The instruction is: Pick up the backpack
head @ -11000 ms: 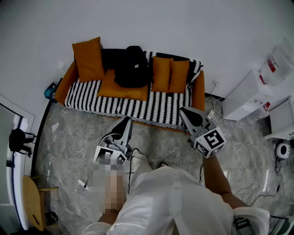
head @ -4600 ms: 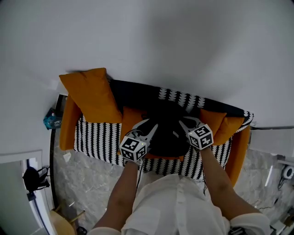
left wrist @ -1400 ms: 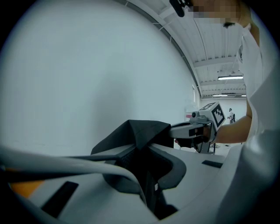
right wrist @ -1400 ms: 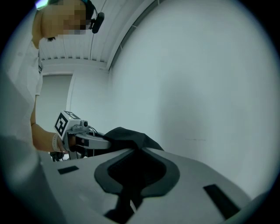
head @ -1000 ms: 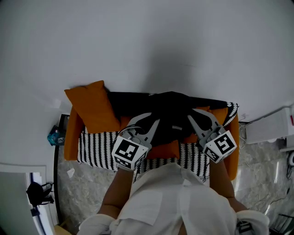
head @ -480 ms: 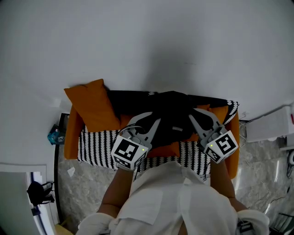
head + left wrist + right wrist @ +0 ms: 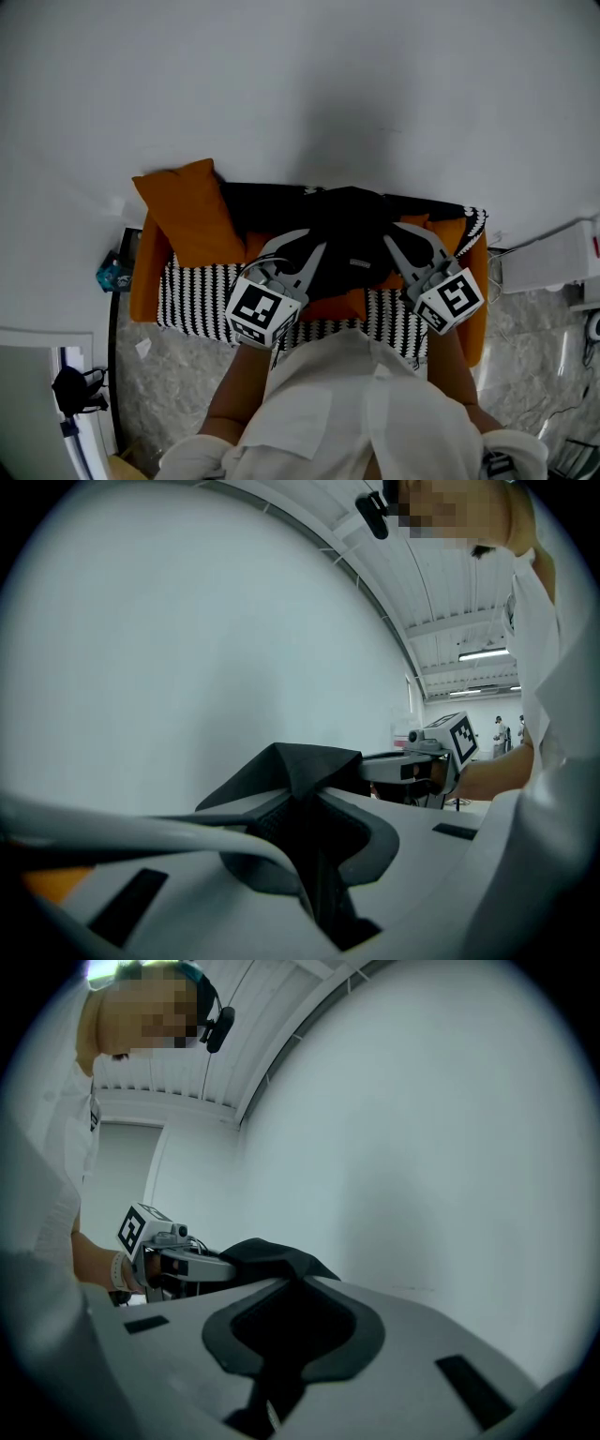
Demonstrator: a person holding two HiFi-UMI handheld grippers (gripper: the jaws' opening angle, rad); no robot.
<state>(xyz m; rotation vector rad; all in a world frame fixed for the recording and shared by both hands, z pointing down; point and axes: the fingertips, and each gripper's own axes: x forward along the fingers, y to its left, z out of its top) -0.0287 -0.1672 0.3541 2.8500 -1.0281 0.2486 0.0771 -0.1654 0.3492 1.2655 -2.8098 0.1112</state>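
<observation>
The black backpack [image 7: 352, 239] hangs between my two grippers, over the striped sofa [image 7: 197, 292]. My left gripper [image 7: 314, 247] is shut on the bag's left side. In the left gripper view, black fabric [image 7: 298, 761] rises in a peak out of the closed left gripper [image 7: 305, 794]. My right gripper [image 7: 392, 240] is shut on the bag's right side. The right gripper view shows a dark fold [image 7: 281, 1252] pinched in the right gripper [image 7: 298, 1283]. Each gripper view shows the other gripper beyond the fabric. The bag's lower part is hidden behind the grippers.
Orange cushions [image 7: 183, 214] lean on the sofa back against a plain white wall. A white cabinet [image 7: 553, 261] stands to the right on the marble floor. A small dark bag [image 7: 71, 389] hangs at the lower left by a doorway.
Since the earliest frame I came up to the sofa and both grippers shut on the backpack, lifting it from the cushions. Over the last second nothing has moved.
</observation>
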